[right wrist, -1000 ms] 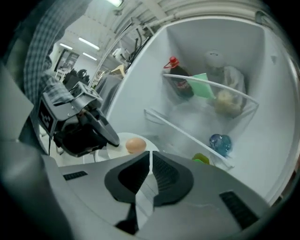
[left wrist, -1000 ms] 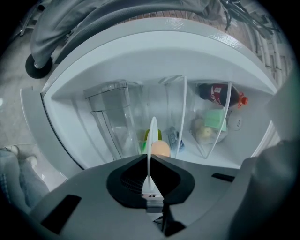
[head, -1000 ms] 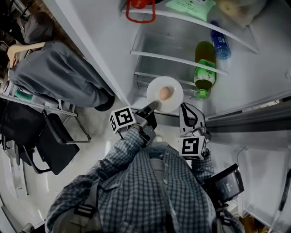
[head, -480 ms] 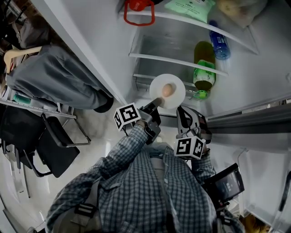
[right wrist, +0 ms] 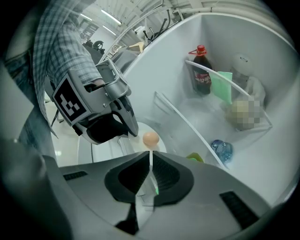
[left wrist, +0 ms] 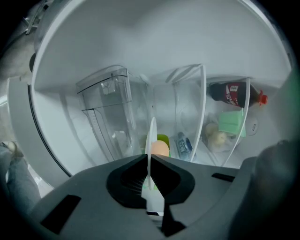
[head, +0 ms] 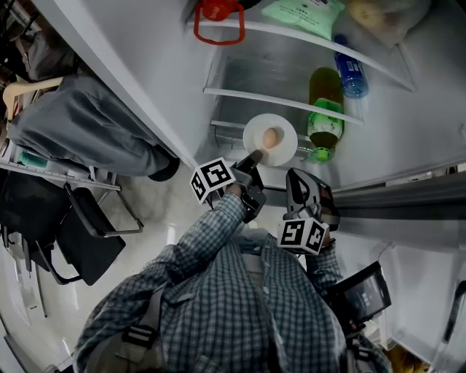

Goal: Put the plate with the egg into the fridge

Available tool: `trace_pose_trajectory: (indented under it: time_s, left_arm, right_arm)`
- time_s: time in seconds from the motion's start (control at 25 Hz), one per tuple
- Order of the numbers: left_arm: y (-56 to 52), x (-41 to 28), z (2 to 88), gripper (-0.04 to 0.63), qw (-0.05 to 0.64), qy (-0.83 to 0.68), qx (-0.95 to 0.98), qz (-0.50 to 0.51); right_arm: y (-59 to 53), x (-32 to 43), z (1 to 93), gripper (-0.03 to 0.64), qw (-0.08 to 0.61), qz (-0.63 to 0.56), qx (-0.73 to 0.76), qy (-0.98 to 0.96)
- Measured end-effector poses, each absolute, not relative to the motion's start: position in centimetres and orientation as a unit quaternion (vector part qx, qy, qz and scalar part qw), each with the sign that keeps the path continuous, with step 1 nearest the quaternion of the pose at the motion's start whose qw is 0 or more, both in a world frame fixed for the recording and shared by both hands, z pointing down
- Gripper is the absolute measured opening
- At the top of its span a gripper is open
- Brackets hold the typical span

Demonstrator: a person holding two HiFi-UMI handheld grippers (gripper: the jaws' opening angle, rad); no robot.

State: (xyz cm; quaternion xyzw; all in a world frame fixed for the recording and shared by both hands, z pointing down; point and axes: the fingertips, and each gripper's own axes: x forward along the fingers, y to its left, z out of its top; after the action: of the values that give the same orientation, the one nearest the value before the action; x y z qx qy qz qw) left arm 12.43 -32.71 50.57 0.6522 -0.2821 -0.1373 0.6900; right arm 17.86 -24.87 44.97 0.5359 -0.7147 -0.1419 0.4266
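A white plate with a brown egg on it is held level in front of the open fridge's lower shelf. My left gripper is shut on the plate's near left rim. My right gripper is shut on its near right rim. In the left gripper view the plate stands edge-on between the jaws of the left gripper, with the egg just beyond. In the right gripper view the egg lies ahead of the right gripper, and the left gripper is at the plate's far side.
A green bottle and a blue-capped bottle lie on the fridge shelves right of the plate. A red handle and a green packet sit higher up. A cola bottle stands at the back. A seated person and a black chair are at the left.
Both grippers have carried the plate with the egg forward and a little to the right, closer to the fridge's lower shelf. Both stay shut on the plate.
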Motion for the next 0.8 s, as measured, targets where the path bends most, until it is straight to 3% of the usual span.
trace_pose_trajectory:
  time_s: [0.8]
  left_arm:
    - [-37.0,12.9,52.2,0.017,0.685,-0.319,0.637,-0.154]
  right_arm:
    - [-27.3,19.9,46.4,0.006,0.443,-0.108,0.557,-0.694]
